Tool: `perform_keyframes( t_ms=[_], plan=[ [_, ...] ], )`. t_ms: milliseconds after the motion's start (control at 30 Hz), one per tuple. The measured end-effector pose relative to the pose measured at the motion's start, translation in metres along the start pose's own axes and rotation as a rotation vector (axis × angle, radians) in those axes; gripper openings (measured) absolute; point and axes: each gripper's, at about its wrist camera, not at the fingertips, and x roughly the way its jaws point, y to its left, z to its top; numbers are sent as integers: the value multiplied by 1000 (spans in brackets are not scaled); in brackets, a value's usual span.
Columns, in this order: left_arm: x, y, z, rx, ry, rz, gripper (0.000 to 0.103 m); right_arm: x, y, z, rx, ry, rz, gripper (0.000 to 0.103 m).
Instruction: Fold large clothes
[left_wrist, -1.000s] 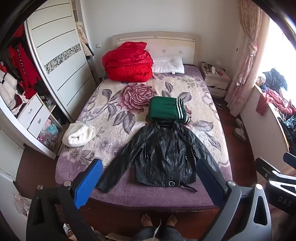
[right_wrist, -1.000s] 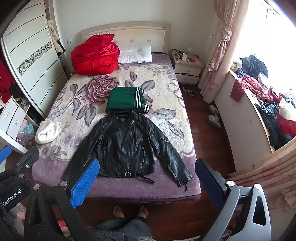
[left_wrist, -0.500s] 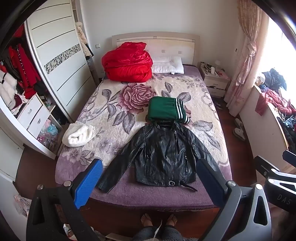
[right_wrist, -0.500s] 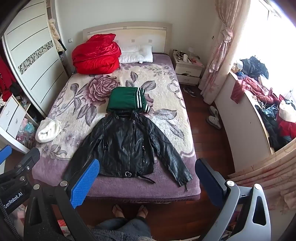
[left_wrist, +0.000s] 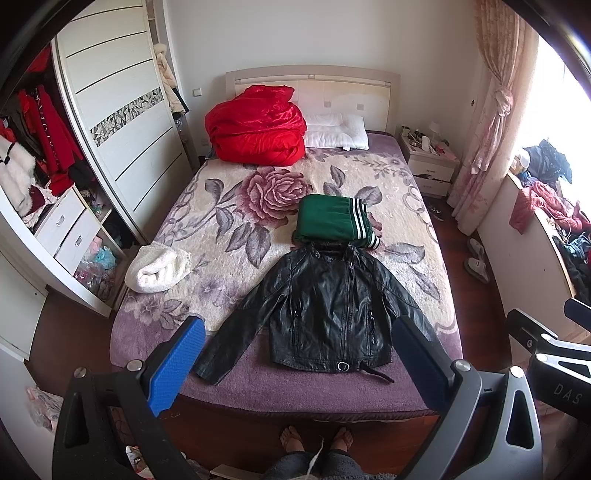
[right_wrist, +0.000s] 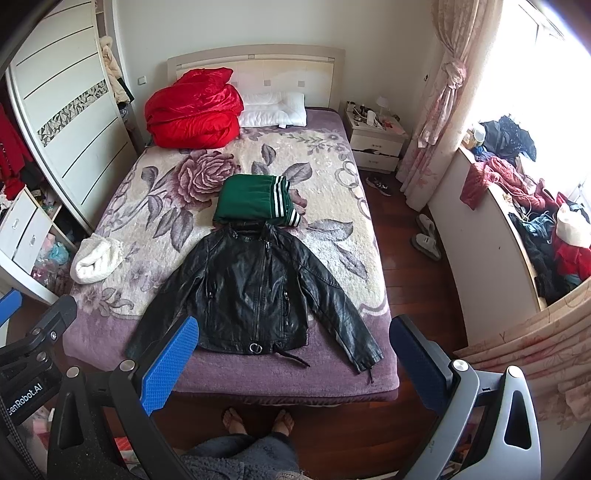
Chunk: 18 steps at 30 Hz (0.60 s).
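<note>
Nearest, the left tongs (left_wrist: 295, 363) and right tongs (right_wrist: 293, 363) are held released above the foot of the bed (right_wrist: 258, 384), nothing gripped. Beyond them, the black leather jacket (right_wrist: 255, 291) is spread flat, front up, sleeves splayed outward. A good first fold is judged to need each cuff pinched and drawn across the chest. Farther on, a folded green garment (right_wrist: 255, 199) touches the collar.

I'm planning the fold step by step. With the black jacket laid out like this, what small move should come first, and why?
Probably lower the left gripper toward the jacket's left sleeve cuff. The black leather jacket lies flat, front up, sleeves spread, near the bed's foot edge. Both grippers, the right gripper included, are open, empty and apart from it, so a sleeve must be grasped before any fold.
</note>
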Motion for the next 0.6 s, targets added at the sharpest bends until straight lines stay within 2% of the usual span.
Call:
perform_keyframes(
  t_ms=[233, 267, 600],
  plan=[
    [-2, -13, 4, 1, -1, 2, 103, -7, 3, 8, -1, 0, -1, 103],
    [1, 5, -1, -1, -2, -4, 103, -10, 5, 11, -1, -1, -1, 103],
    [0, 4, 0, -5, -2, -6, 103, -8, 5, 5, -4, -2, -4, 103]
  ],
)
